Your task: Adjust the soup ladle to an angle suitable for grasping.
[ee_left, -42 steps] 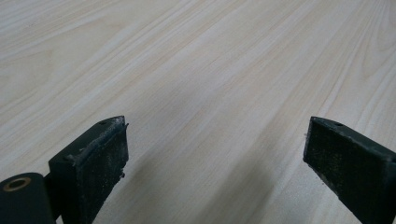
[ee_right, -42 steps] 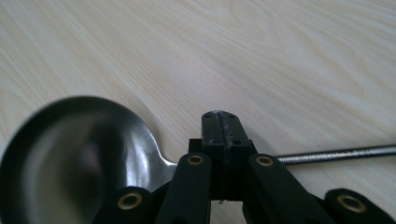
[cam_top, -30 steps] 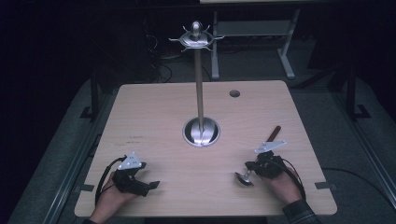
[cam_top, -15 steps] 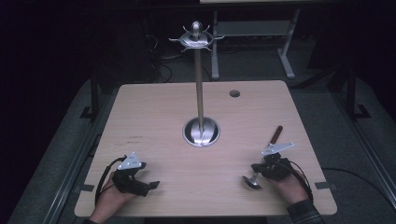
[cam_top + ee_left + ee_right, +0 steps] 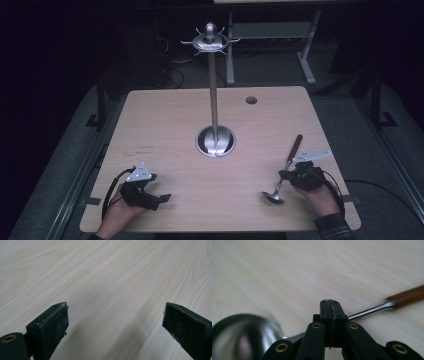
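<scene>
A metal ladle (image 5: 287, 162) with a brown wooden handle lies on the wooden table (image 5: 170, 125) at the front right, its bowl towards the front edge. My right gripper (image 5: 283, 175) sits over its thin stem with the jaws shut. In the right gripper view the ladle (image 5: 242, 337) has its stem running crosswise beneath the closed right gripper (image 5: 330, 305), not between the jaws. At the front left my left gripper (image 5: 165, 198) rests low on the table. The left gripper (image 5: 115, 322) is open, with bare wood between its pads.
A tall metal stand (image 5: 214, 100) with a round base and hooked top rises from the table's middle. A small round hole (image 5: 251, 100) marks the far right of the tabletop. Dark floor and desk legs lie beyond the table's edges.
My right hand has slid to the right along the front of the table. The ladle's bowl has shifted right with it. The left hand has stayed put.
</scene>
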